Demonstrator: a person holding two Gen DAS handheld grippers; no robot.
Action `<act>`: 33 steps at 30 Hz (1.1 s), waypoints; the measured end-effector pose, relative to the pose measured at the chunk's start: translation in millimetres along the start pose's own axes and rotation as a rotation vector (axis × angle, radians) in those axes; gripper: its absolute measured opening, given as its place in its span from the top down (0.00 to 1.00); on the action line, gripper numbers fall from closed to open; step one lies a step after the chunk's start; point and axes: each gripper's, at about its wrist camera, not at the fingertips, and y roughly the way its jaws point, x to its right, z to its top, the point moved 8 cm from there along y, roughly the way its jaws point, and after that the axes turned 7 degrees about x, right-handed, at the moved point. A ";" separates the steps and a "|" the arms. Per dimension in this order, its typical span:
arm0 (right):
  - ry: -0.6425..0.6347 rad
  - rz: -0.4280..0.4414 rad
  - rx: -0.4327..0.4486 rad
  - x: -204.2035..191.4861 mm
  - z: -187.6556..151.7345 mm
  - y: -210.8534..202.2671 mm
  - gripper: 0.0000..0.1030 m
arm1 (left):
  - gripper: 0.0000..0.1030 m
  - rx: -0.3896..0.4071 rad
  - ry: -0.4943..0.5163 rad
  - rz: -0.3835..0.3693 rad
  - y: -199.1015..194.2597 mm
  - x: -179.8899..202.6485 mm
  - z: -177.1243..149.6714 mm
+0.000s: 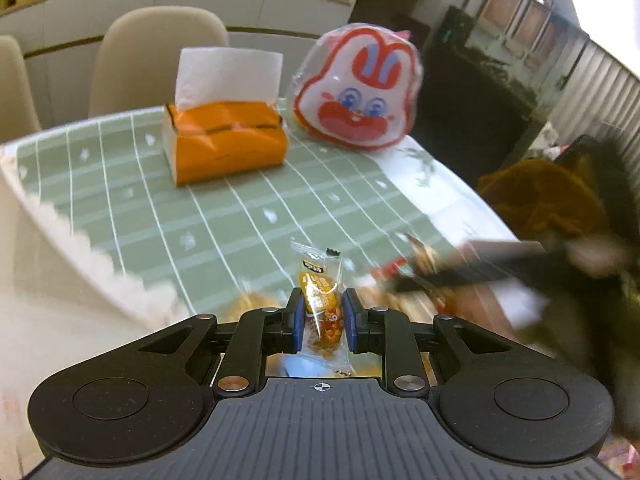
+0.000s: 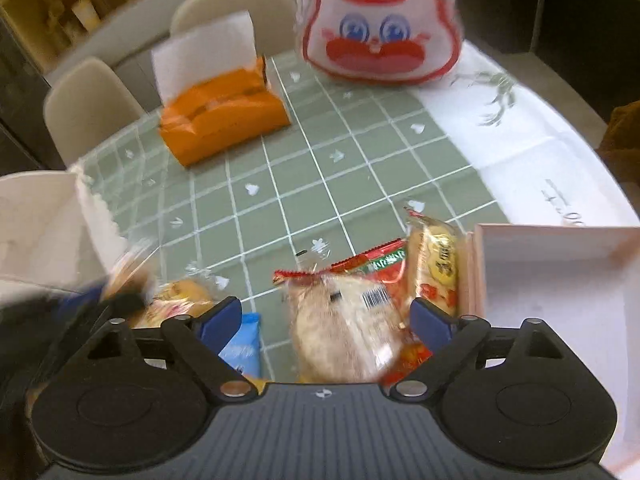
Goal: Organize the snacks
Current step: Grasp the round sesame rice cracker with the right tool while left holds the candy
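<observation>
My left claw (image 1: 320, 316) grips a small clear yellow snack packet (image 1: 320, 296) between its pads, lifted above the green checked desk (image 1: 168, 208), while my right claw (image 2: 326, 318) stands open around a pale wrapped pastry (image 2: 344, 332), so next I must carry the packet to the white box (image 2: 560, 272) beside my right claw.

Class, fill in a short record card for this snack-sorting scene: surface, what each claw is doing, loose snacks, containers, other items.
surface: table with green checked cloth
left claw: shut on a yellow snack packet
right claw: open, over a pale pastry packet, pads not pressing it
loose snacks: red packet; blue packet
containers: white box at right; white box at left
other items: orange tissue pack; rabbit-face bag
</observation>
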 end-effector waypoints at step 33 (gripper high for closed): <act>0.092 0.027 -0.057 62.5 -203.1 -134.2 0.37 | 0.76 -0.238 0.004 -0.098 -38.7 85.7 -177.0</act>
